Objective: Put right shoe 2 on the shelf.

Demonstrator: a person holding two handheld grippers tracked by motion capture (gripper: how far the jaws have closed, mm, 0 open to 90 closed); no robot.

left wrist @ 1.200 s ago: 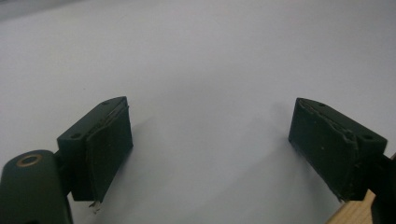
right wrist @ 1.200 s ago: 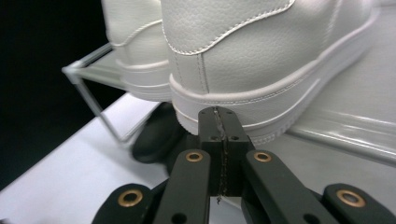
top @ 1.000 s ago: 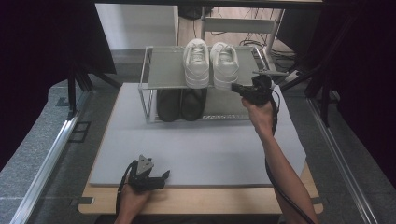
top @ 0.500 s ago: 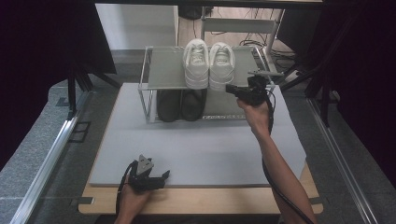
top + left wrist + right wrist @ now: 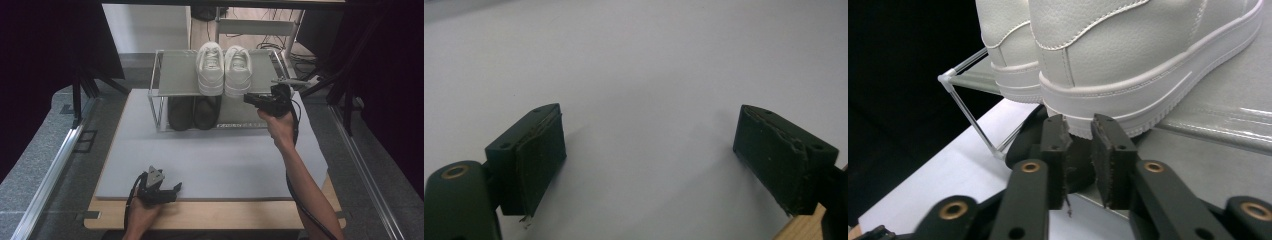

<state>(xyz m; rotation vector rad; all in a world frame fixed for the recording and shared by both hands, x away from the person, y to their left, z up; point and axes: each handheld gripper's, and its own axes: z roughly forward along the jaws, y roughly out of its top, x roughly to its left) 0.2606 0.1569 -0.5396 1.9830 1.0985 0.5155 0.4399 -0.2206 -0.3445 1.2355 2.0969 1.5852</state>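
Observation:
A pair of white sneakers (image 5: 223, 67) stands on the top shelf of a wire shoe rack (image 5: 172, 75). A pair of black shoes (image 5: 194, 112) sits on the shelf below. My right gripper (image 5: 248, 98) is held level at the front of the rack, just before the heel of the right white sneaker (image 5: 1138, 55). Its jaws have just been opening; in the right gripper view the right gripper (image 5: 1079, 127) shows a narrow gap with nothing in it. My left gripper (image 5: 176, 188) rests on the grey mat (image 5: 220, 160) near the front edge. In its own view the left gripper (image 5: 649, 155) is open and empty.
The grey mat covers a wooden table (image 5: 225, 215). Behind my right jaws the glossy top shelf (image 5: 1213, 120) runs off to the right and a black shoe (image 5: 1023, 142) lies below it. Metal rails (image 5: 55, 165) flank the table, and dark stands rise behind.
The right hand has shifted only slightly in front of the rack, staying by the right white sneaker's heel. The left gripper has not moved.

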